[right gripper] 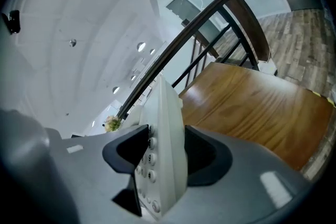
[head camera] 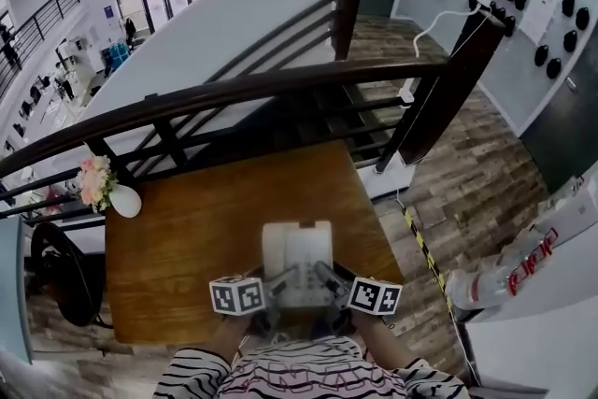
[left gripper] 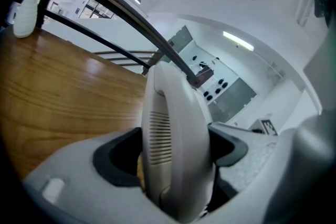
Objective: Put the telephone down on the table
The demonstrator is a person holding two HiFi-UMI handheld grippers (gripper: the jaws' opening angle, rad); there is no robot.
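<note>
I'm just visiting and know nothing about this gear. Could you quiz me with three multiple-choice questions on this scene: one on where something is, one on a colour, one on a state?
1. Where on the table does the flower vase stand?
A. its middle
B. its far left corner
C. its near right edge

2. What colour is the telephone?
A. white
B. black
C. red

3. How is the telephone held?
A. not held, lying untouched
B. by one tool only
C. by both tools

Answers:
1. B, the head view shows the flower vase at that corner.
2. A, its casing is white in every view.
3. C, the left tool and right tool each have their jaws closed on it.
</note>
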